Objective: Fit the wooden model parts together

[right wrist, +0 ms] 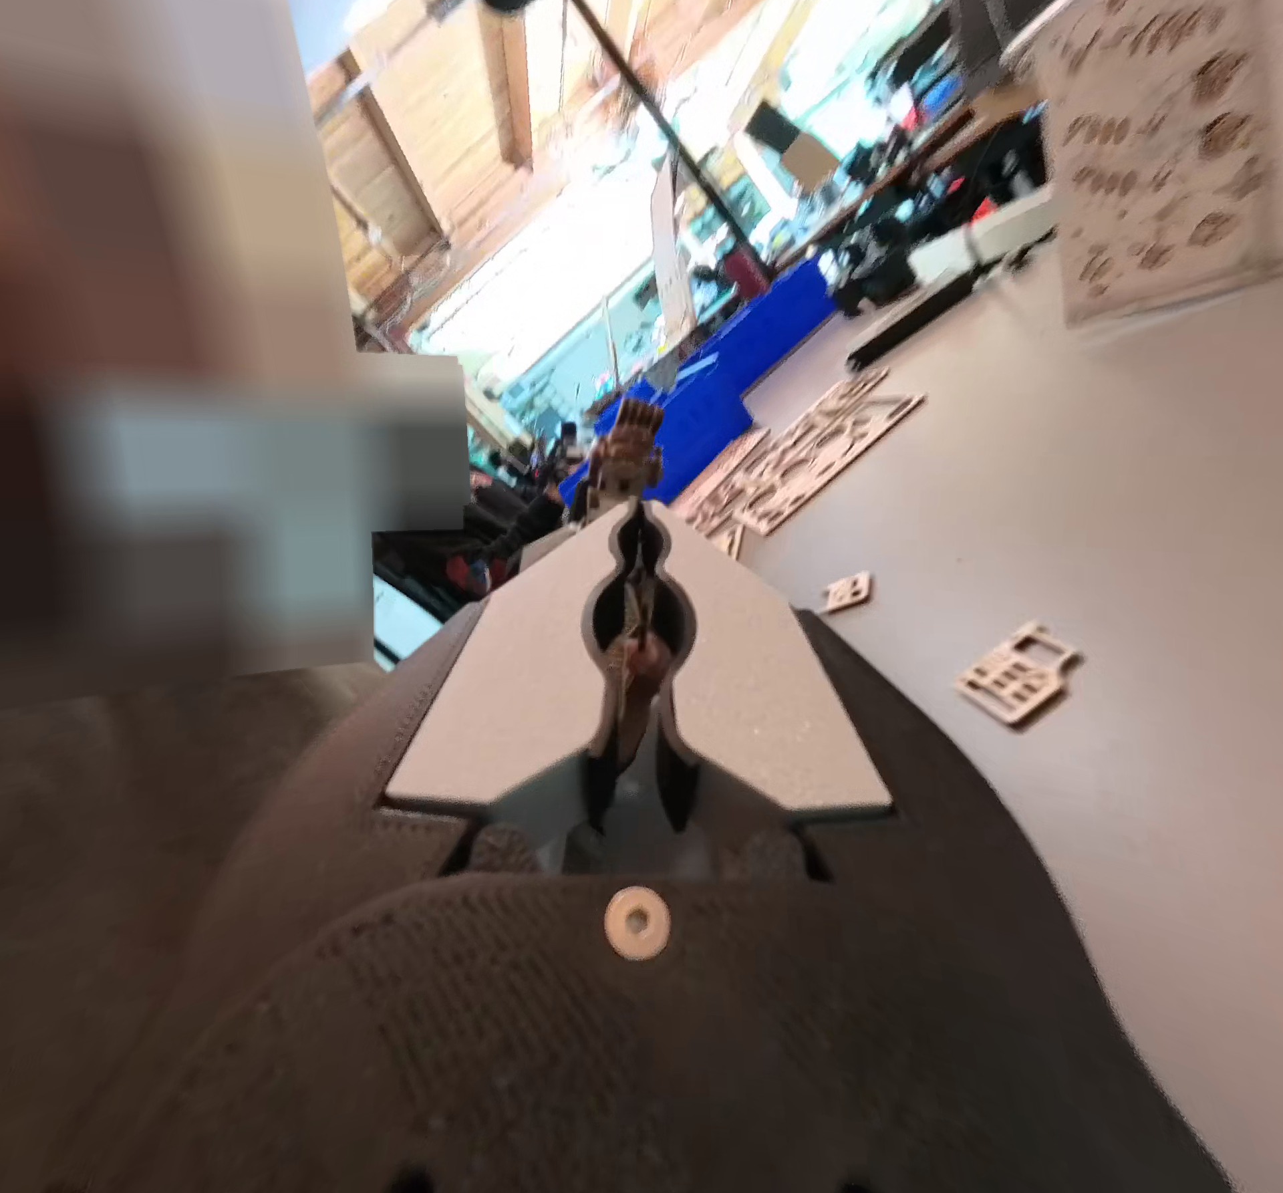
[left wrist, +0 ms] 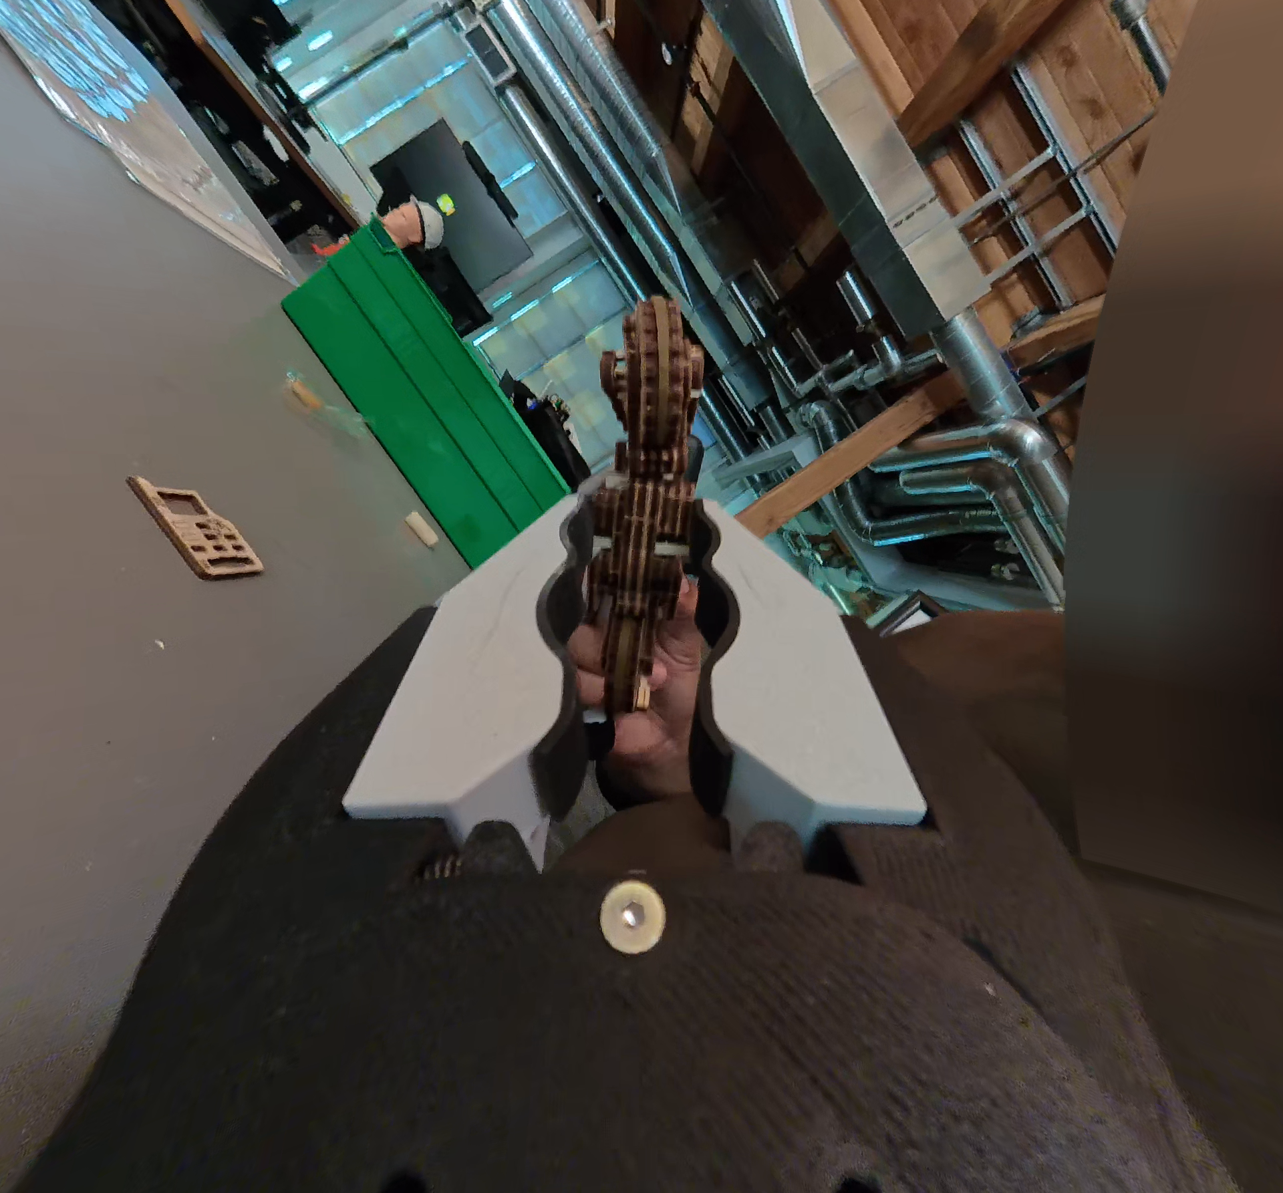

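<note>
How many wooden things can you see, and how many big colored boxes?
Wooden model held in the gripper: 1, clamped by the left gripper
Small flat cut-out wooden pieces on the table: 2
Wooden sheets of cut-out parts: 1 group, number unclear
Green boxes: 1
Blue boxes: 1
Total: 6, taking the sheets as one

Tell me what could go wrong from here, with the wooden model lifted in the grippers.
1. The left gripper clamps the layered wooden model only at its midsection; much of it sticks out past the fingertips, so pressing a part on might twist it loose.
2. The right wrist view is blurred and its gripper looks nearly closed on something thin, so alignment is hard to judge.
3. Both are held off the grey table; a slip could drop the model.
</note>
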The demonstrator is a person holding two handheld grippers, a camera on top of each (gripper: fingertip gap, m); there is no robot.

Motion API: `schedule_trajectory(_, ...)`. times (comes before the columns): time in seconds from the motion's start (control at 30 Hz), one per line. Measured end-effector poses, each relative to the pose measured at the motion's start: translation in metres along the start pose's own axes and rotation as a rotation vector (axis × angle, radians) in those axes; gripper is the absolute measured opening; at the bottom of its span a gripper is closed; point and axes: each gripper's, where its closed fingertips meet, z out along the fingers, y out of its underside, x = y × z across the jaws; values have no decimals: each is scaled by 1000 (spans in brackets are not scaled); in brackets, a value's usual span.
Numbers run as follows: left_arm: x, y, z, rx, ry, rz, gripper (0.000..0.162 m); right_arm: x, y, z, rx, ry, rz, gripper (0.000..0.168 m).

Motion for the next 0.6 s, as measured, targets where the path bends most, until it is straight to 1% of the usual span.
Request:
schedule_trajectory(0.03,-1,-3,-2,23,-3,-8,24,-1,3,2,-4,-6,7,0)
schedule_trajectory(0.1,-3,-5,-3,24,-1,-27,24,-2,4,3,-29,-5,-21,0)
schedule_trajectory(0.2,-1,-3,-2,9,-2,0,24,3,-14,-8,43,16,-24,0)
schedule_trajectory(0.3,-2,-1,-1,4,-8,8,24,0,4,1,-25,-9,10,0)
schedule_trajectory(0.37,-4,-3,-2,11,-7,-22,24,0,4,1,-41,-2,-12,0)
schedule_trajectory(0.47,-2,-2,-2,1,-12,7,24,5,-11,-8,10,32,-45,0)
schedule_trajectory(0.5,-2,-1,-1,-6,-10,13,25,4,-10,-8,9,25,-32,0)
schedule_trajectory(0.57,-3,1,0,-11,-13,11,24,0,5,0,-46,-3,-8,0)
schedule_trajectory(0.6,-5,-1,-2,3,-16,-6,24,-1,4,1,-36,-8,-3,0)
